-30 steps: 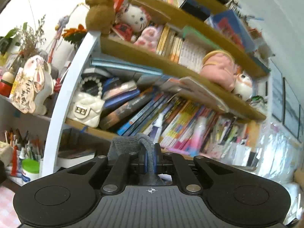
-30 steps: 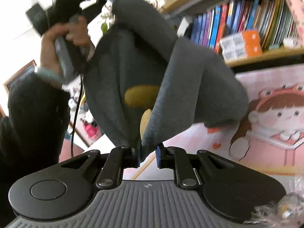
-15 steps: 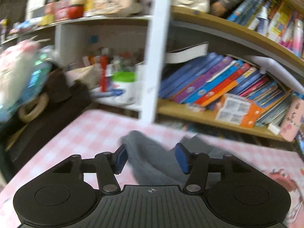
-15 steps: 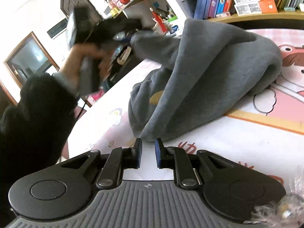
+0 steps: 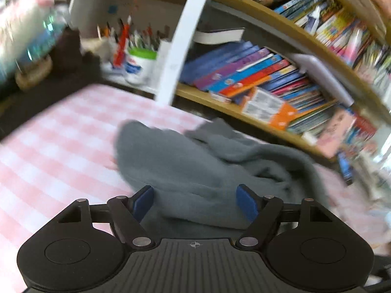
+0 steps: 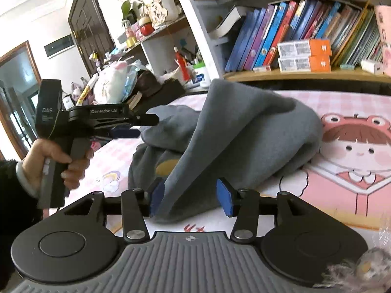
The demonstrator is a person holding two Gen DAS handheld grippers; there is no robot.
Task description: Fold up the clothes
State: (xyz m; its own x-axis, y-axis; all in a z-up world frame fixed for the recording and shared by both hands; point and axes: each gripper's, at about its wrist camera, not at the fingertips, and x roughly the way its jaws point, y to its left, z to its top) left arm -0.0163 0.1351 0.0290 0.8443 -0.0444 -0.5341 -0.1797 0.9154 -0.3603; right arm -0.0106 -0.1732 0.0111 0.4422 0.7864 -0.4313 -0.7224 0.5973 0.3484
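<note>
lying crumpled, grey garment (image 6: pixel 244 131) sits between both spread claws, left claw (image 5: pixel 194 201), right claw (image 6: pixel 190 196); only right view shows hand (image 6: pixel 58 166).

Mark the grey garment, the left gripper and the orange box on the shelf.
grey garment (image 6: pixel 234 131): right wrist view, raised fold.
left gripper (image 6: pixel 156 119): right wrist view, black tip over the garment.
orange box (image 6: pixel 319 46): right wrist view, orange end of upper box.
</note>
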